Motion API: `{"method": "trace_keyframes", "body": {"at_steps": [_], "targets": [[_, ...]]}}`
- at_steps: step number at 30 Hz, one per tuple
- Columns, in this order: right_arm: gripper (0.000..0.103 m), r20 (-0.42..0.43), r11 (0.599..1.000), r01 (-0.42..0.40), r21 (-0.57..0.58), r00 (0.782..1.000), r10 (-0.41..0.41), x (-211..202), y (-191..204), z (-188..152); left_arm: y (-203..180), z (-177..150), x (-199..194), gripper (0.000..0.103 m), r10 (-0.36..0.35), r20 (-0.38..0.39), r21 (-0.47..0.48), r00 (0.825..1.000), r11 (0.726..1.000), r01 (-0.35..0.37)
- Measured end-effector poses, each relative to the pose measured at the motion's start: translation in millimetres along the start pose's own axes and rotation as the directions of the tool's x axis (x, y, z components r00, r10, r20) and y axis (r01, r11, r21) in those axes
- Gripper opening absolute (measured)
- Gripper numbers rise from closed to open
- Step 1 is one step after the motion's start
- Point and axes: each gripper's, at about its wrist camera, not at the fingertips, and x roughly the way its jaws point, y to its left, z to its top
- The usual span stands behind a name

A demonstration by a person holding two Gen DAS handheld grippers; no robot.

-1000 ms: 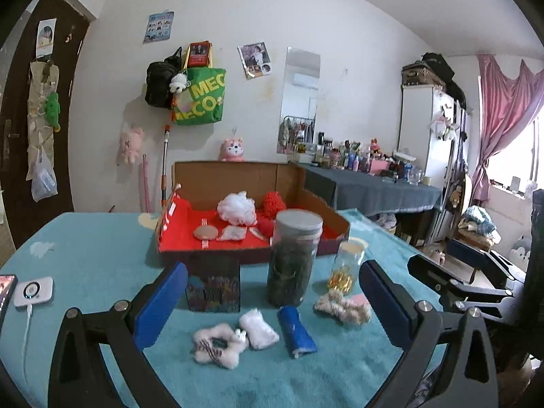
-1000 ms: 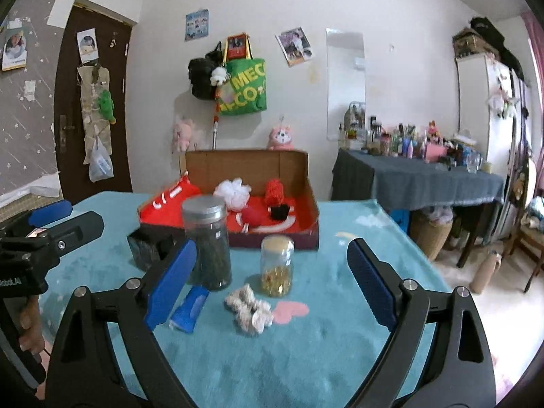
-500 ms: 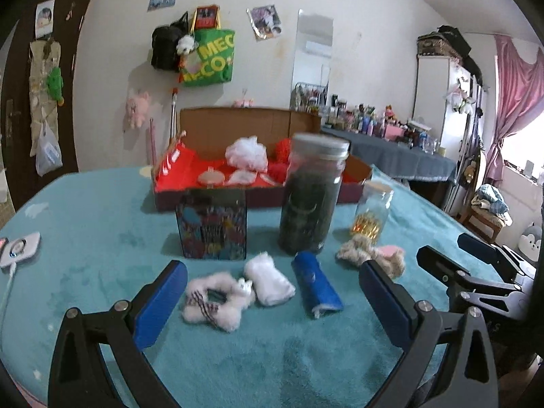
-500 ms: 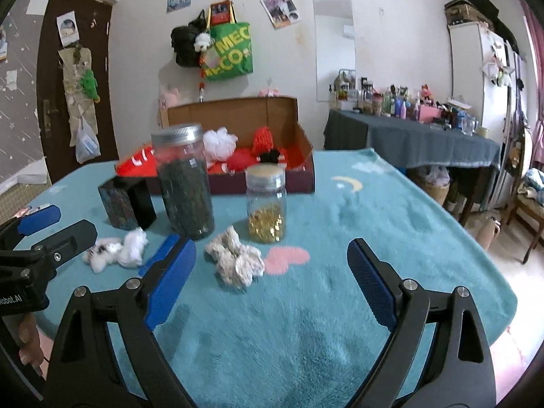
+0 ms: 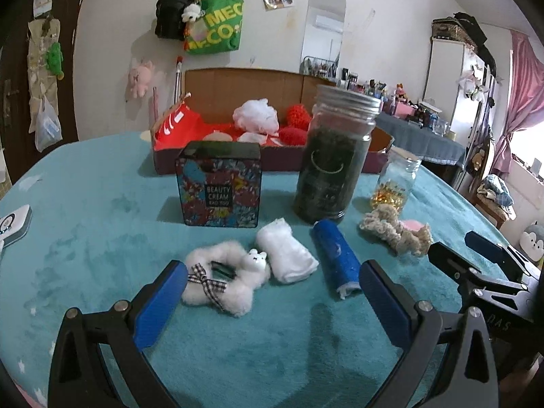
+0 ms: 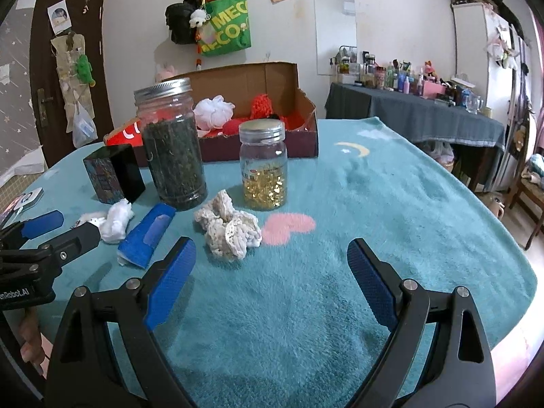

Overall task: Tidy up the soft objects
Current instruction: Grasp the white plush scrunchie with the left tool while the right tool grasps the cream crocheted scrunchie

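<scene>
Four soft things lie in a row on the teal cloth: a white fluffy scrunchie with a bear (image 5: 222, 282), a rolled white cloth (image 5: 286, 255), a blue roll (image 5: 336, 258) and a cream crochet scrunchie (image 5: 396, 233). My left gripper (image 5: 272, 302) is open and empty, low over the cloth, just short of the fluffy scrunchie and white cloth. My right gripper (image 6: 270, 280) is open and empty, just before the crochet scrunchie (image 6: 227, 229). A cardboard box (image 5: 238, 83) with a red lining stands behind and holds a white pouf (image 5: 255, 115) and red soft things.
A patterned tin (image 5: 219, 188), a tall jar of dark leaves (image 5: 335, 156) and a small jar of gold bits (image 6: 263, 170) stand between the soft things and the box. A white device (image 5: 13, 224) lies at the far left.
Both grippers have come down and forward toward the row of soft things, which look larger and closer. Both stay open and empty.
</scene>
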Motion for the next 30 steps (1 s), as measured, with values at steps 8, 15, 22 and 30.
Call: {"method": "trace_keyframes", "body": {"at_steps": [8, 15, 22, 30], "targets": [[0.091, -0.050, 1.000, -0.009, -0.018, 0.999, 0.008, 11.4, -1.6, 9.3, 12.9, 7.2, 6.4, 0.103, -0.005, -0.074, -0.011, 0.997, 1.000, 0.004], [0.091, -0.121, 0.998, -0.043, -0.043, 0.992, 0.038, 27.8, -0.1, 19.4, 26.7, 18.3, 13.3, 0.102, -0.004, -0.134, 0.002, 0.991, 1.000, 0.004], [0.091, -0.208, 0.992, -0.088, -0.095, 0.976, 0.067, 49.6, 10.2, 27.2, 41.9, 16.6, 30.5, 0.080, -0.024, -0.225, 0.007, 0.974, 1.000, 0.027], [0.029, -0.256, 0.964, -0.255, -0.078, 0.939, 0.228, 53.6, 12.7, 25.2, 33.1, 23.3, 19.8, 0.056, -0.060, -0.205, 0.094, 0.977, 0.992, 0.080]]}}
